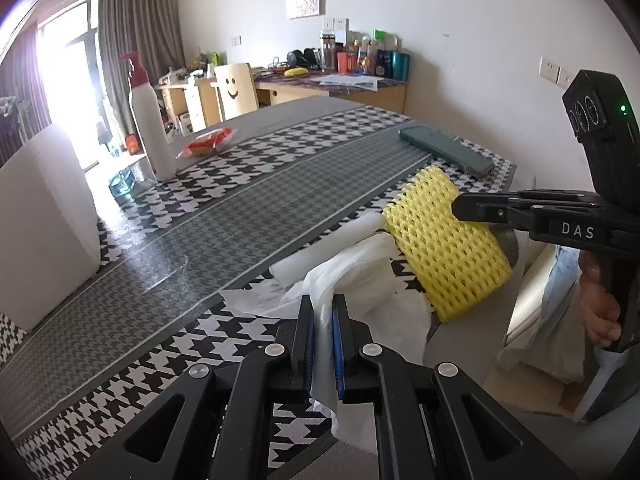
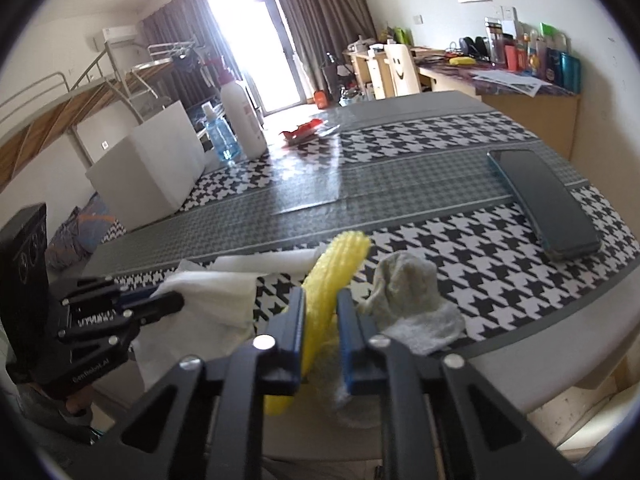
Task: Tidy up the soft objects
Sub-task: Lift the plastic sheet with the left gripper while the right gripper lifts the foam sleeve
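Yellow foam net (image 2: 320, 312) lower end hidden behind tool, desk clutter (image 1: 360, 58) indistinct

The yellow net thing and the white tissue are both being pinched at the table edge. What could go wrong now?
1. The left gripper holds only a thin fold of the white tissue, so a pull might tear it.
2. The yellow foam net is squashed in the right gripper and could spring out.
3. The grey sock lies right beside it near the table edge and might get knocked off.

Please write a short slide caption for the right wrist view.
Right hand-held gripper shut on yellow foam net, grey sock beside it.
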`<state>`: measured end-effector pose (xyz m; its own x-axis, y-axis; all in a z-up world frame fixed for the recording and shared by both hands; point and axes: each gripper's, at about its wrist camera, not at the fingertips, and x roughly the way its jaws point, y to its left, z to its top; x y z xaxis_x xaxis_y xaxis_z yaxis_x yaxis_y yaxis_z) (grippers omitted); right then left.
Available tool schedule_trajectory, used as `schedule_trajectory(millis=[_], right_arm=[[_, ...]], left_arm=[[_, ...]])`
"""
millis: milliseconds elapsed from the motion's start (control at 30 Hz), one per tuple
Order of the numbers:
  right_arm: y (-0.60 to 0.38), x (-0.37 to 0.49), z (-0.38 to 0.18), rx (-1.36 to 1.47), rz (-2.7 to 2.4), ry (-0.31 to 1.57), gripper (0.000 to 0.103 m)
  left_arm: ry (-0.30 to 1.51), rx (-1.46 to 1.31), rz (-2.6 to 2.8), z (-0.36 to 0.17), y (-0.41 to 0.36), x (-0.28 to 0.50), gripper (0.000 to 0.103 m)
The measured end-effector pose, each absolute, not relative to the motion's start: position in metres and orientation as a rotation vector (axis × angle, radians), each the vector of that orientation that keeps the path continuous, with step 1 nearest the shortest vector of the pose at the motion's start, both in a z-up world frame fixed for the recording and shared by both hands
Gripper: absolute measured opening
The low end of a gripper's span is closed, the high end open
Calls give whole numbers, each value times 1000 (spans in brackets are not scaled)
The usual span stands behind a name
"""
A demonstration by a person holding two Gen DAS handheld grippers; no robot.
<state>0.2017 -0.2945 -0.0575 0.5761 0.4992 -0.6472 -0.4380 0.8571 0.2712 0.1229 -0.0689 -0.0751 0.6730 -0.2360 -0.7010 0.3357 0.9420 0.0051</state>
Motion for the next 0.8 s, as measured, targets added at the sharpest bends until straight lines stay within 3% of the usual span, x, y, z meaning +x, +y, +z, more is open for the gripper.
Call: schedule_trajectory(millis=[800], right_arm=[[-286,185,6,93,542,562,12]], left_arm=[[592,60,-343,-5,-55,105,8]])
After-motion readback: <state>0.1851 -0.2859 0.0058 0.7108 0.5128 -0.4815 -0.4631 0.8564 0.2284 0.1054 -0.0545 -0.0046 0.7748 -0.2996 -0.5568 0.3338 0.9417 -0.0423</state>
